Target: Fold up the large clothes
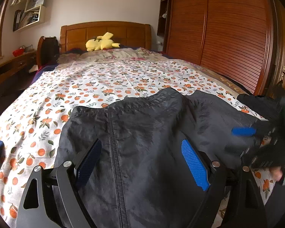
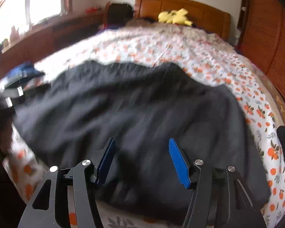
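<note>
A large black jacket [image 1: 142, 136] with a centre zipper [image 1: 114, 142] lies spread on the bed. It also fills the middle of the right wrist view [image 2: 134, 117], which is blurred. My left gripper [image 1: 142, 152] is open and empty, its blue pads on either side of the zipper area just above the fabric. My right gripper [image 2: 141, 152] is open and empty over the jacket; it also shows at the right edge of the left wrist view [image 1: 243, 132], blurred. The jacket's near edge is hidden under the grippers.
The bed sheet [image 1: 104, 79] has an orange-fruit print. A yellow plush toy [image 1: 100, 42] lies by the wooden headboard [image 1: 104, 32]. A wooden wardrobe [image 1: 228, 34] stands on the right, a desk [image 1: 13, 62] on the left. Blue folded cloth [image 2: 22, 72] lies at the bed's left side.
</note>
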`<state>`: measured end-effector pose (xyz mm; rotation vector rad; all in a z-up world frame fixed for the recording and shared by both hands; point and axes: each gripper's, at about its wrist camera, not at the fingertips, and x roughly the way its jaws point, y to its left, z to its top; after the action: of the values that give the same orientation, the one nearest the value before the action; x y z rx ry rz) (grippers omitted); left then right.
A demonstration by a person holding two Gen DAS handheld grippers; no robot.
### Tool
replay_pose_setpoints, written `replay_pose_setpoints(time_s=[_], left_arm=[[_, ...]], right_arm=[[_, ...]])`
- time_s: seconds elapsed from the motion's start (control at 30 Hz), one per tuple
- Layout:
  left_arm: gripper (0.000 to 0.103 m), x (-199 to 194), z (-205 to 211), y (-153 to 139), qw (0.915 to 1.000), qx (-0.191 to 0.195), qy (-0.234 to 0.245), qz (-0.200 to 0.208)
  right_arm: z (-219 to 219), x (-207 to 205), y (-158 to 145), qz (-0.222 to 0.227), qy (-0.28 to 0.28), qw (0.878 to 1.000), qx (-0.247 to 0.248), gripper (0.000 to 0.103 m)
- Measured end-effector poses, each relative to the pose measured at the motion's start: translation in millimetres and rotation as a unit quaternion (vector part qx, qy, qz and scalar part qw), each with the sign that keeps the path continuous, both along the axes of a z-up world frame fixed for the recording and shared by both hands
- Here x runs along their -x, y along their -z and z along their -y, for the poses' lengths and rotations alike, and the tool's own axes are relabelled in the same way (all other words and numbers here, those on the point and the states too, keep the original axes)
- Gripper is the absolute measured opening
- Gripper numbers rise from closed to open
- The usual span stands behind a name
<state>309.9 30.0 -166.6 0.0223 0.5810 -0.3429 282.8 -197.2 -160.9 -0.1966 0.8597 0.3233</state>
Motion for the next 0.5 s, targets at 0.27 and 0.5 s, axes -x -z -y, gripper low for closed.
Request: replay_pose_setpoints(time_s=[0.27, 0.5], left_arm=[[0.088, 13.6, -1.7, -1.4, 1.0000, -0.005, -0.007, 0.004], [0.088, 40.5, -0.5, -4.9, 0.9998, -0.005, -0.018, 0.007]], right_arm=[[-4.1, 9.3, 22.9, 0.006, 0.004, 1.000, 0.024, 0.057], [-1.2, 23.3, -3.8, 0.030, -0.013, 0.999, -0.014, 0.056]])
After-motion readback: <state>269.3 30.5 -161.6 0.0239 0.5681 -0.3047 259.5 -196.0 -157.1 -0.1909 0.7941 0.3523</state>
